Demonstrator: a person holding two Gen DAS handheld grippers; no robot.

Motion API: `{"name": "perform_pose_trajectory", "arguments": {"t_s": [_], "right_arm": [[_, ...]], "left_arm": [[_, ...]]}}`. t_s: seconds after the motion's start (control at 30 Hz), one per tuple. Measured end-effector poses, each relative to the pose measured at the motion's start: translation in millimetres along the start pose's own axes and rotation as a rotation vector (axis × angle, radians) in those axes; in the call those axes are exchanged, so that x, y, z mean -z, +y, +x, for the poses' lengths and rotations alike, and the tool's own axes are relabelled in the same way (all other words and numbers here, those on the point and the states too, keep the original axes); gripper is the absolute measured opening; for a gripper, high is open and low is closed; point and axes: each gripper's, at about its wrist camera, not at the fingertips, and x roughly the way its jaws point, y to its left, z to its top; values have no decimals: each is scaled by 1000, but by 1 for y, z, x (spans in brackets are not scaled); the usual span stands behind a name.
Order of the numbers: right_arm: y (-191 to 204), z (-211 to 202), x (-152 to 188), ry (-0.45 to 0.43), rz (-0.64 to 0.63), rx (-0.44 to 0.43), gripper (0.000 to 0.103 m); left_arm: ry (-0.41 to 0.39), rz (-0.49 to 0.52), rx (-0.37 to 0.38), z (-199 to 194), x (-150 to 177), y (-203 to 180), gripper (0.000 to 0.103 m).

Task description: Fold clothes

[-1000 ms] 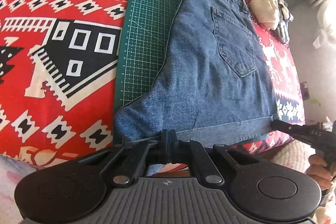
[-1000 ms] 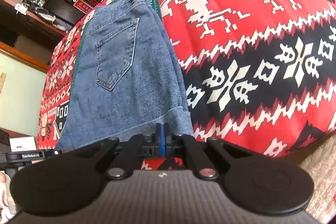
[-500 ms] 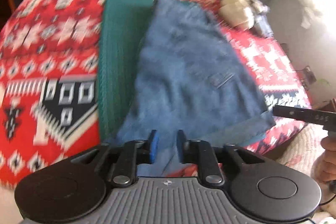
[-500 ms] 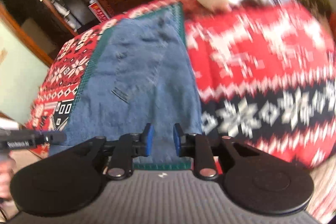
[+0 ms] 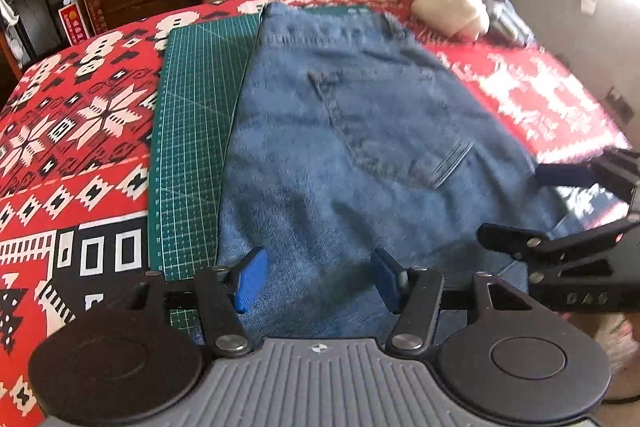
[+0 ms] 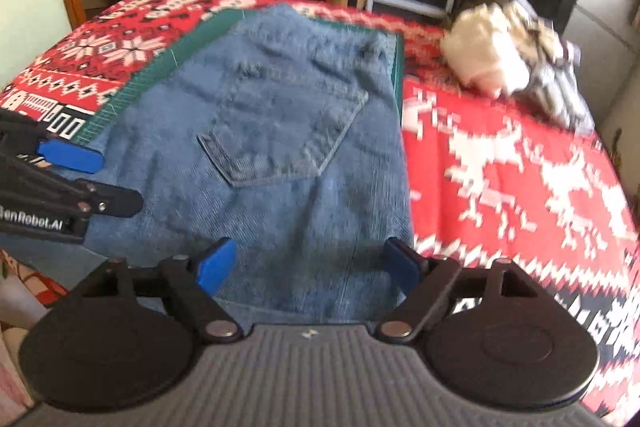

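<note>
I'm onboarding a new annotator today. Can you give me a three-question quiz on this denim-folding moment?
1. True or false: the left tongs are clamped on the denim shorts.
2. What lies directly under the shorts? A) green cutting mat B) wooden board C) bare floor
3. Fill in: the cream bundle sits on the red patterned ___.

Key: 1 false, both the left and right tongs are open above the denim; 2 A; 3 blanket.
</note>
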Motion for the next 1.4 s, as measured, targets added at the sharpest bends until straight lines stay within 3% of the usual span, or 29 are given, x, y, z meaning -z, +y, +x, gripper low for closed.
{"name": "perform_pose_trajectory", "arguments": {"t_s": [0.1, 0.27, 0.4, 0.63, 0.97, 1.4], "right_arm": [[-6, 7, 4, 25, 46, -13, 103], [-7, 10, 8, 26, 55, -1, 102], [-6, 9, 9, 20, 66, 8, 102], [-10, 9, 10, 11, 72, -2, 103], [-29, -3, -3, 64, -47, -49, 103], [-49, 8, 11, 51, 31, -57, 103]], "left_arm": [[-6, 20, -28, 2, 2, -4, 71], [-17, 38, -35, 8, 5, -8, 92], [-20, 37, -38, 10, 7, -9, 98], [-22, 34, -37, 10, 7, -10, 100], [-20, 37, -32, 11, 6, -11, 103], [-17, 39, -29, 10, 7, -12, 103]]}}
